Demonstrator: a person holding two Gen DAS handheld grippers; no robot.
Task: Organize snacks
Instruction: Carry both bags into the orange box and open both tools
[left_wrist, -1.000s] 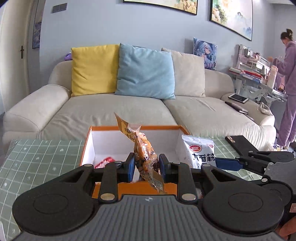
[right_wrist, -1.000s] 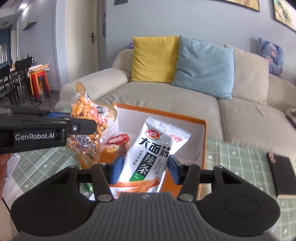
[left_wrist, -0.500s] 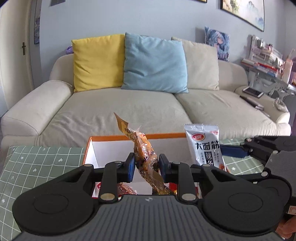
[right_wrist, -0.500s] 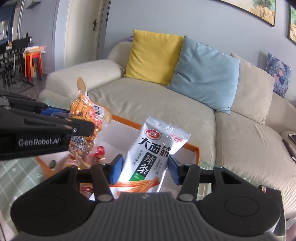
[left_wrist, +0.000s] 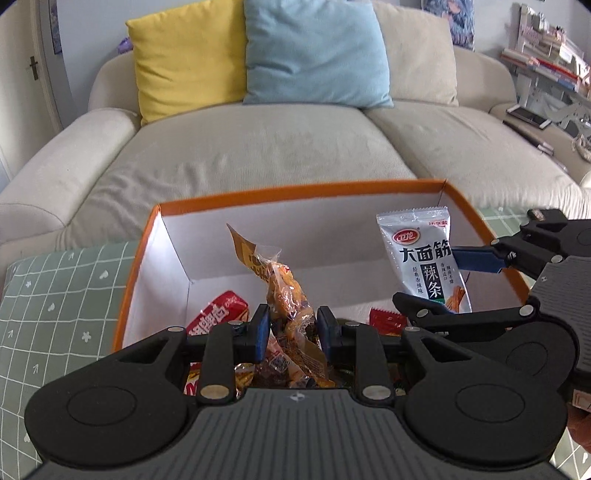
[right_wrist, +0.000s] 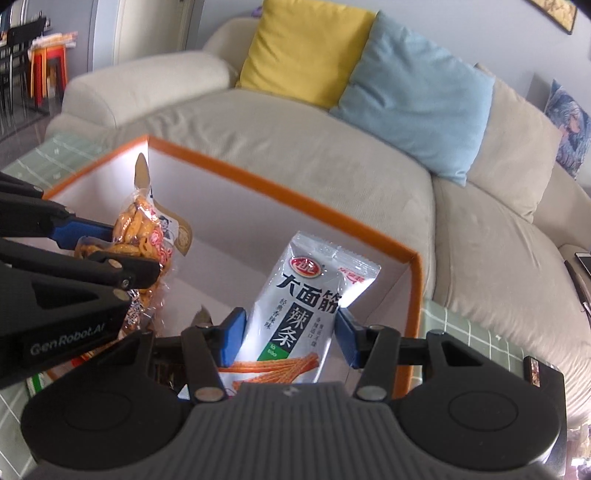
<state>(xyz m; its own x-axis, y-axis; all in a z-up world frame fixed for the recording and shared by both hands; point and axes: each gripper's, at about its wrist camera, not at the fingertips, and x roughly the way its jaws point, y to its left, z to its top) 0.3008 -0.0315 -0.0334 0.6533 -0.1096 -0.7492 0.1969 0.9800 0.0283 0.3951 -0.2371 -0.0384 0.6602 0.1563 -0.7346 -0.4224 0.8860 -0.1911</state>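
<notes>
both claws grip packs over the box (left_wrist: 491, 236), left claw (left_wrist: 291, 328) the orange pack (left_wrist: 286, 291), right claw (right_wrist: 288, 338) the silver pack (right_wrist: 306, 299); released crowded together, either could catch the rim and tumble out.

Both grippers now tip downward and sit closer to the box (left_wrist: 295, 190), which fills far more of each view than a second ago. The orange packet (left_wrist: 286, 295) in the left gripper (left_wrist: 291, 325) and the silver packet (right_wrist: 306, 302) in the right gripper (right_wrist: 290, 338) now hang down inside the box walls, above the red packs (left_wrist: 218, 314) on its floor. The wall and pictures have slid out of sight.
</notes>
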